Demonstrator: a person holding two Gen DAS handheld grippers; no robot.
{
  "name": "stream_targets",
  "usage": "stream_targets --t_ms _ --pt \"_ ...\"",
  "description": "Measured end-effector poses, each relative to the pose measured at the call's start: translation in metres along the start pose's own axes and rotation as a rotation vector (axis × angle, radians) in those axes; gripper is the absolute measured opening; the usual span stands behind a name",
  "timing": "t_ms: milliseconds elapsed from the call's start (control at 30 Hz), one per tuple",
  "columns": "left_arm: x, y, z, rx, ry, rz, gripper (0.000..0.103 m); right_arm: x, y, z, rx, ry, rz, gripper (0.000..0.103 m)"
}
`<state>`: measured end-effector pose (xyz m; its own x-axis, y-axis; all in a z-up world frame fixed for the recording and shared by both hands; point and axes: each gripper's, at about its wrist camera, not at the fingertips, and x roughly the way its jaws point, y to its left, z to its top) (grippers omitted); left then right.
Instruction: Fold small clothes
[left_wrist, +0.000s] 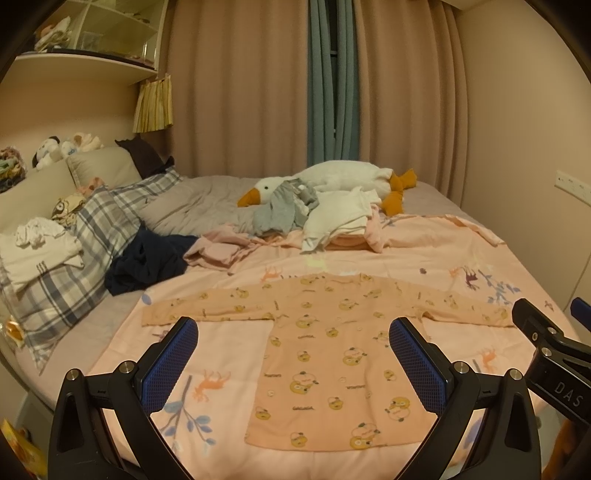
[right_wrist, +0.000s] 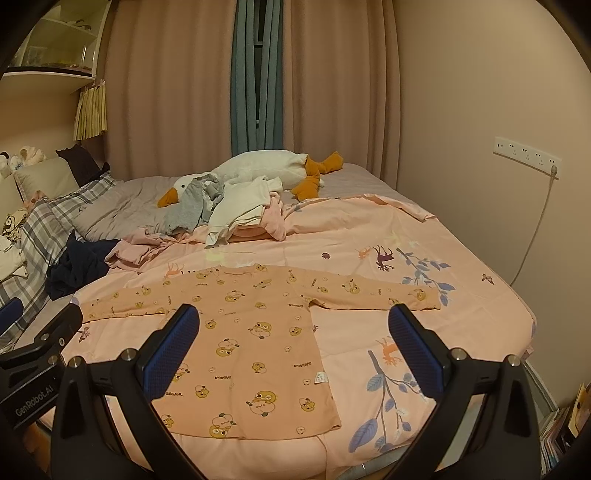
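Note:
A small peach long-sleeved shirt (left_wrist: 325, 347) with a cartoon print lies flat on the pink bedspread, sleeves spread to both sides; it also shows in the right wrist view (right_wrist: 255, 343). My left gripper (left_wrist: 293, 354) is open and empty, held above the shirt's body near the front of the bed. My right gripper (right_wrist: 293, 350) is open and empty, above the shirt's right side and hem. The right gripper's body shows at the right edge of the left wrist view (left_wrist: 550, 354).
A pile of loose clothes (left_wrist: 332, 218) and a plush goose (left_wrist: 343, 181) lie at the far side of the bed. Dark clothing (left_wrist: 147, 262) and plaid pillows (left_wrist: 85, 251) sit at left. A wall with sockets (right_wrist: 528, 155) stands at right.

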<state>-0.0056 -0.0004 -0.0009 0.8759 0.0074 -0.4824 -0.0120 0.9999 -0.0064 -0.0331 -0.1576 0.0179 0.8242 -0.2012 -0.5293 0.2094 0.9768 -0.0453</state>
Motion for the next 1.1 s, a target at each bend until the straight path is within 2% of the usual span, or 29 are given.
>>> stream_targets --t_ms 800,1100 --pt "0.0 -0.002 -0.001 0.007 0.016 0.002 0.103 0.003 0.004 -0.003 -0.015 0.017 -0.006 0.103" --pt "0.015 -0.001 -0.004 -0.003 0.042 -0.012 0.103 0.017 0.009 -0.005 -0.018 0.047 0.003 0.103"
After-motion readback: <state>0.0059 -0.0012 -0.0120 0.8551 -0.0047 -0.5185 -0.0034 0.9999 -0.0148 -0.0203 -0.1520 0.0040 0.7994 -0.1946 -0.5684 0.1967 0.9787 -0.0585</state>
